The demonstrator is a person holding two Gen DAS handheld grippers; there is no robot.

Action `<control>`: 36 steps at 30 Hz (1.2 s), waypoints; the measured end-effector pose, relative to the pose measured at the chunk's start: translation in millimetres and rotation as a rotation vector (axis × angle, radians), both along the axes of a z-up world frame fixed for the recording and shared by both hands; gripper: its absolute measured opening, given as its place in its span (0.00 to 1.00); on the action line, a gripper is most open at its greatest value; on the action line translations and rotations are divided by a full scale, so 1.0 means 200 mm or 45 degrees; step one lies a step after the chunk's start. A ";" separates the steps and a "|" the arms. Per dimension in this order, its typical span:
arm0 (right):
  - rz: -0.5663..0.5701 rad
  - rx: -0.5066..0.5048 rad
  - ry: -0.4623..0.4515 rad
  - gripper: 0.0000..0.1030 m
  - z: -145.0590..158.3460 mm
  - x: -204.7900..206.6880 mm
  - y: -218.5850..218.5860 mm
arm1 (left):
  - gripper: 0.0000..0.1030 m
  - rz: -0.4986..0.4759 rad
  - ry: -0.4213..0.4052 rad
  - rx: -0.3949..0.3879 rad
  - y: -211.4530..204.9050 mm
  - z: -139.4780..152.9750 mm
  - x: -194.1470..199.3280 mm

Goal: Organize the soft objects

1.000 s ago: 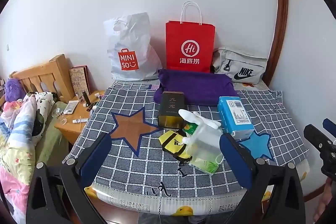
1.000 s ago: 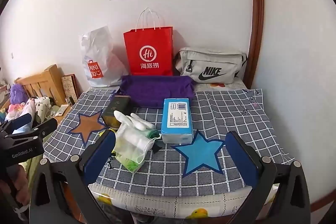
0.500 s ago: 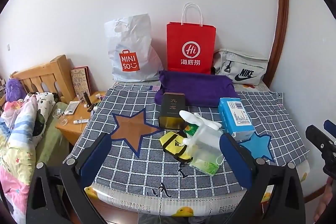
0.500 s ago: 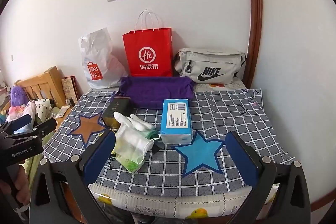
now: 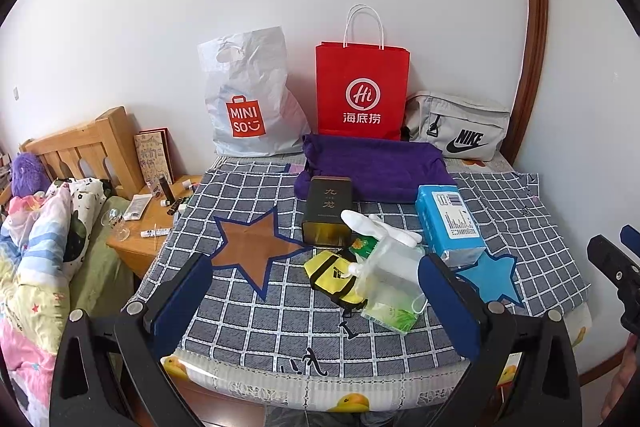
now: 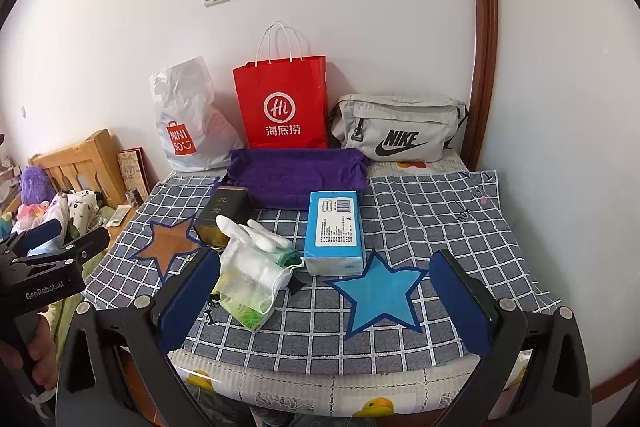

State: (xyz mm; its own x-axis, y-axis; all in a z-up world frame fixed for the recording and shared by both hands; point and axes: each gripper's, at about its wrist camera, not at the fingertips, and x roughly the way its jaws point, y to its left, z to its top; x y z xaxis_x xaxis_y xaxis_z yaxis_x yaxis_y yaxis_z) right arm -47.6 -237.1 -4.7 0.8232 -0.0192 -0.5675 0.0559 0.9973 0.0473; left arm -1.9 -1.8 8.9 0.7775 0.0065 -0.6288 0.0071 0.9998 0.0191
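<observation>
the clear plastic pouch of soft items [image 5: 390, 287], with a white glove [image 5: 380, 227] draped on top, lies on the grey checked cloth [image 5: 256, 311] of the worktop, just ahead of the left tool [image 5: 316, 301] toward its right finger. in the right wrist view it sits beside the left finger of the right tool [image 6: 324, 301]. both tools gape wide, holding nothing. a folded purple towel [image 5: 372, 167] lies behind, near the 3 bags at the wall.

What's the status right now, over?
Left gripper and right gripper open, empty, short of the table. Soft pile, white glove atop mesh pouch, untouched. Tissue pack and dark tin flank it.
</observation>
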 end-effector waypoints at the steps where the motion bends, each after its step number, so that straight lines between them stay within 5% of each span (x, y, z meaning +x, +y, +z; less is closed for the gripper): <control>1: -0.001 -0.001 -0.001 1.00 0.00 0.00 0.00 | 1.00 0.000 0.001 0.004 -0.01 0.00 0.00; 36: -0.003 0.031 -0.019 1.00 0.00 -0.05 -0.01 | 1.00 0.002 -0.034 -0.024 0.00 0.02 -0.04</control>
